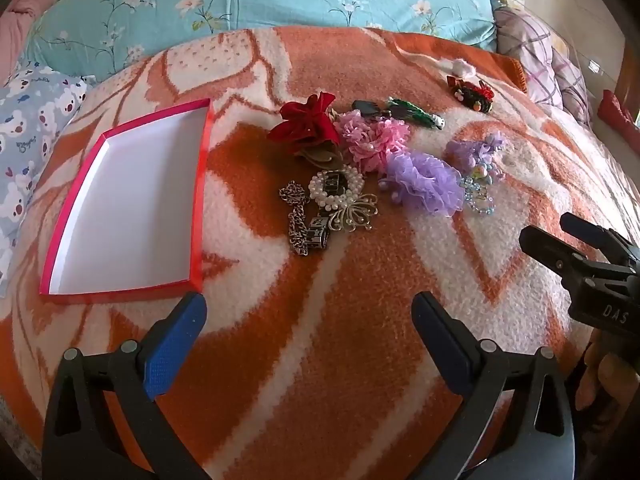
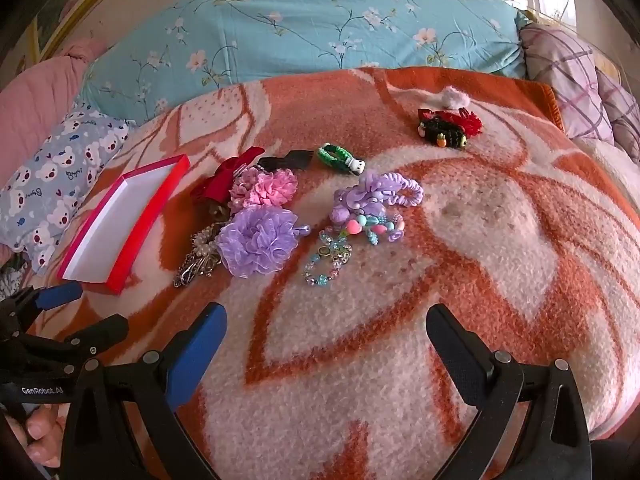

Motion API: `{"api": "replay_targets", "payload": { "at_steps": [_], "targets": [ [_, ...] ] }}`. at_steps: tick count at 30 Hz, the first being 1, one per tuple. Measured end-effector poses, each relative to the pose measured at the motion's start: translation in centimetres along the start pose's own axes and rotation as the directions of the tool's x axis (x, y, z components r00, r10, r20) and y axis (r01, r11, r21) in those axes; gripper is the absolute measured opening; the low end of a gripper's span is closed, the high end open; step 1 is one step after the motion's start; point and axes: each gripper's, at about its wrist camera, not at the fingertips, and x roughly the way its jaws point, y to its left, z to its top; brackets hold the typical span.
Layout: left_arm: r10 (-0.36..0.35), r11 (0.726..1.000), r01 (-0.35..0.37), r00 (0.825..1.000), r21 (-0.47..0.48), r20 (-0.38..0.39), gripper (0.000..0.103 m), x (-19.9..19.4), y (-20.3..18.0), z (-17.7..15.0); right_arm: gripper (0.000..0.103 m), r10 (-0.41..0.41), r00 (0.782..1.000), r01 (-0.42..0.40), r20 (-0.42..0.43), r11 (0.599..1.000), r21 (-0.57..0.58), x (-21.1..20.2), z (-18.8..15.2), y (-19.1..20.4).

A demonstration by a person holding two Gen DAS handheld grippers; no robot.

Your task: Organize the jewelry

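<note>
A red box lid (image 1: 202, 184) (image 2: 160, 196) with a white inside lies empty on the orange and white blanket, left of a heap of jewelry. The heap holds a red fabric flower (image 1: 308, 124), a pink flower (image 1: 376, 140) (image 2: 266, 188), a purple tulle flower (image 1: 424, 180) (image 2: 258, 240), a pearl bracelet (image 1: 336, 188), a metal chain (image 1: 296, 220) and a beaded bracelet (image 2: 328, 260). My left gripper (image 1: 308, 316) hovers open in front of the heap, nothing between its fingers. My right gripper (image 2: 324, 328) is open too, near the beaded bracelet, apart from it.
A green clip (image 2: 340, 156) and a dark red-and-black hair piece (image 2: 448, 126) lie farther back on the blanket (image 2: 400, 360). Behind it stand a blue floral pillow (image 2: 300, 36), a bear-print pillow (image 2: 60, 184) at left and a checked pillow (image 2: 568, 80) at right.
</note>
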Motion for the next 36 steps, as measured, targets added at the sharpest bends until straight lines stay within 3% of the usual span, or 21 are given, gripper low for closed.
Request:
{"api": "replay_targets", "payload": {
  "at_steps": [36],
  "targets": [
    [-0.039,0.999,0.039,0.999,-0.006,-0.020,0.103,1.8,-0.4,0.5,0.100,0.000,1.000,0.000,-0.002,1.000,0.014,0.2,0.6,-0.6]
  ]
}}
